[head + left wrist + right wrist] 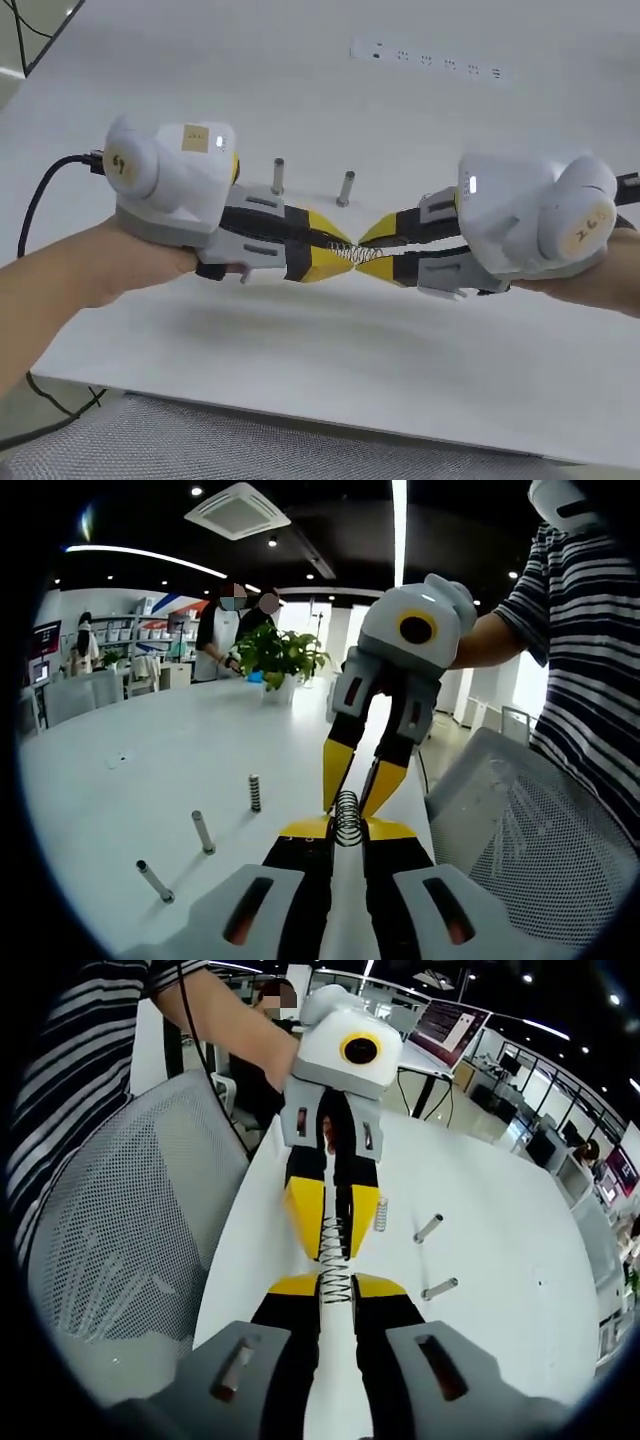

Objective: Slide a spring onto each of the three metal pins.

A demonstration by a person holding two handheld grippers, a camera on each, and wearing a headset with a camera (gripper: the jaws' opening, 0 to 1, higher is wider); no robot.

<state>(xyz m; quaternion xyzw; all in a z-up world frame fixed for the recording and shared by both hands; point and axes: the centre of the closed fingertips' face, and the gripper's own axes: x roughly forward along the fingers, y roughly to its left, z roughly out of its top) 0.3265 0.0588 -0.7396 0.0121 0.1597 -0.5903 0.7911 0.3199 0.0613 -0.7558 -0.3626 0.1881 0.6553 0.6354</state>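
Two tools meet tip to tip above a white surface (300,345), with one spring (352,254) shared between them. The left tool (330,256) has its jaws pinched narrow on one end of the coil. The right tool (366,252), facing it, has its jaws drawn in close on the other end. The spring's long axis runs straight from one tool's tips to the other's, in line with both pairs of jaws. It lies roughly level and is held clear of the surface. In the left gripper view, three metal pins (203,831) stand in a row off to the left of the left tool's jaws. A second spring (255,793) sits over the pin farthest from that tool, its axis running up the pin. The two nearer pins are bare. Count: two springs, three pins, two tools.
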